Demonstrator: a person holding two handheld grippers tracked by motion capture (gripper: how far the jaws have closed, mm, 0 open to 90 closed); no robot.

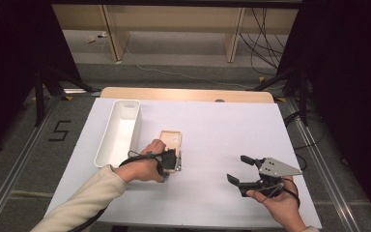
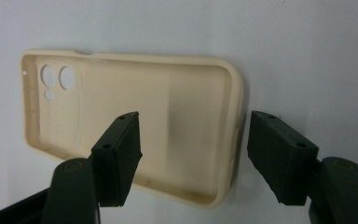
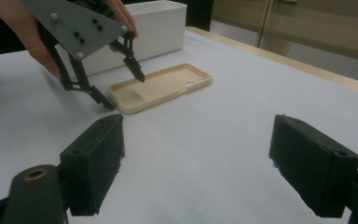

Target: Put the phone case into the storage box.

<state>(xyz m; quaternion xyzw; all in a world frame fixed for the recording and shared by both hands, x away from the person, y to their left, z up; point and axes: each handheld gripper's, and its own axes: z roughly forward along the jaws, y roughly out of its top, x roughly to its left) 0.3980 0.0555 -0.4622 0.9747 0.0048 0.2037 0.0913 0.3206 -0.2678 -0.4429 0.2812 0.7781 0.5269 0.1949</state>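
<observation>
This looks like a lab or recording studio set up for data capture. A table (image 1: 193, 94) covered with a white sheet (image 1: 222, 140) stands in the middle of the frame, on grey floor with metal rails (image 1: 9, 164) at lower left. Black curtains fill the upper corners, loose cables (image 1: 263, 41) hang at upper right, and a taped "5" (image 1: 59, 130) marks the floor at left.

One cream phone case (image 1: 171, 143) lying open side up on the desk (image 1: 212, 130). One long white bin (image 1: 118, 131). Two handheld grippers: left gripper (image 1: 173, 162) and right gripper (image 1: 239, 169), two black jaws each. One white sheet covering the desk.
</observation>
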